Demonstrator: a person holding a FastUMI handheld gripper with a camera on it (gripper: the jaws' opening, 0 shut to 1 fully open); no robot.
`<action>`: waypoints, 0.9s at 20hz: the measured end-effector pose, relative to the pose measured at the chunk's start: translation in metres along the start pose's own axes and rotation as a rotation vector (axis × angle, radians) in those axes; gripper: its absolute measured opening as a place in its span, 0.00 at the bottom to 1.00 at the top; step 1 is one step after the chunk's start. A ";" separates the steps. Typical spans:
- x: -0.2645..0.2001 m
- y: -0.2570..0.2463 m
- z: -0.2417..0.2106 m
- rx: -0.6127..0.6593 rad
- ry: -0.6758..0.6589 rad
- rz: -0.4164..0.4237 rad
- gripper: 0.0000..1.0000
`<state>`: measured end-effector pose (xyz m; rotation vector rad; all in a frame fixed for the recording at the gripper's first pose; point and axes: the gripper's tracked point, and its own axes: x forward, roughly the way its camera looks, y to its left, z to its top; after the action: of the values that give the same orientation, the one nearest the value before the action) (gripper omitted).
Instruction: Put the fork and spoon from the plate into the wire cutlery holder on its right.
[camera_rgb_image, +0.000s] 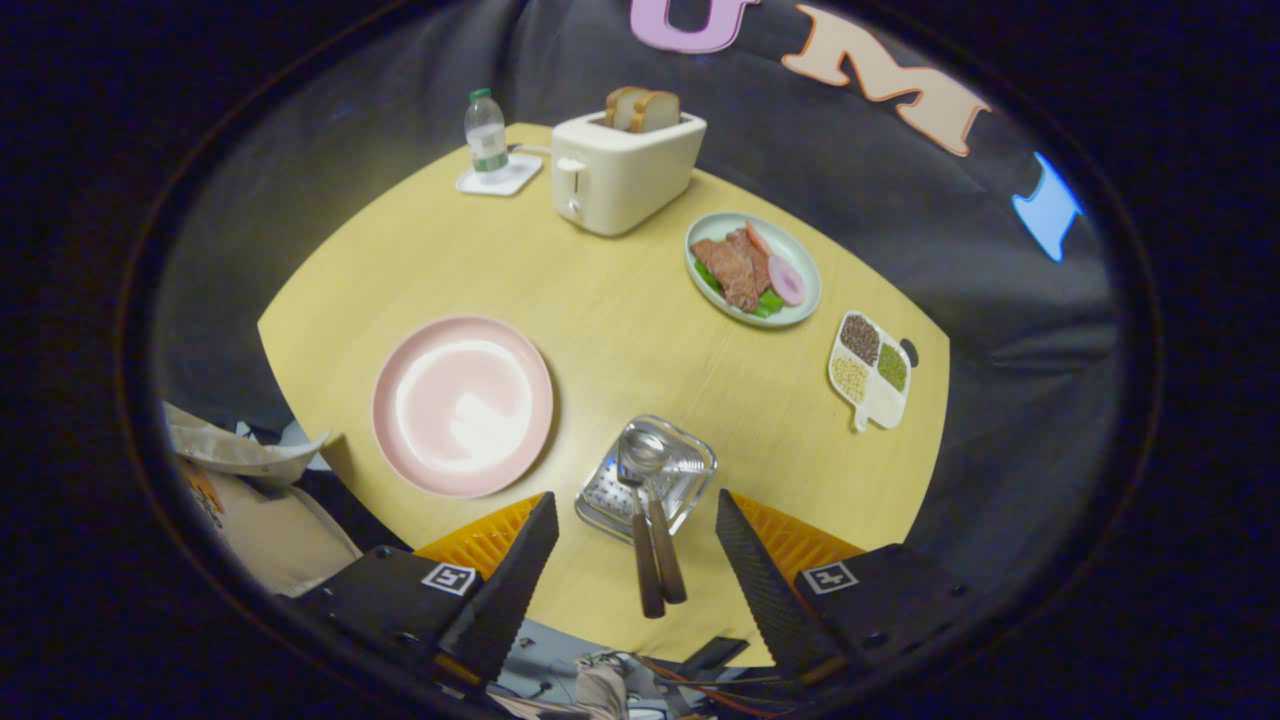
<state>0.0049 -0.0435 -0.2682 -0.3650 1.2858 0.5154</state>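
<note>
The wire cutlery holder (648, 480) stands on the yellow table just ahead of my fingers. Two utensils with brown wooden handles (655, 560) stand in it, heads down; a spoon bowl (640, 452) shows inside, and the other head is hard to make out. Their handles lean back toward me and end between my fingers. To the holder's left lies the pink plate (462, 404), with nothing on it. My gripper (638, 560) hovers above the table's near edge, open, with the fingers apart on either side of the handles and touching neither.
Beyond the holder are a pale green plate of food (752, 268), a white divided dish of grains (870, 372), a white toaster with bread (622, 165) and a water bottle on a coaster (487, 140). A person's clothing (250, 500) shows off the table's near left edge.
</note>
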 end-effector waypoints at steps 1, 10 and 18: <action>-0.008 0.007 0.007 0.038 -0.067 -0.006 1.00; -0.092 0.042 0.046 0.373 -0.643 -0.176 1.00; -0.154 0.047 0.041 0.476 -0.968 -0.370 0.99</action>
<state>-0.0183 -0.0070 -0.1080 0.0686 0.3502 0.0212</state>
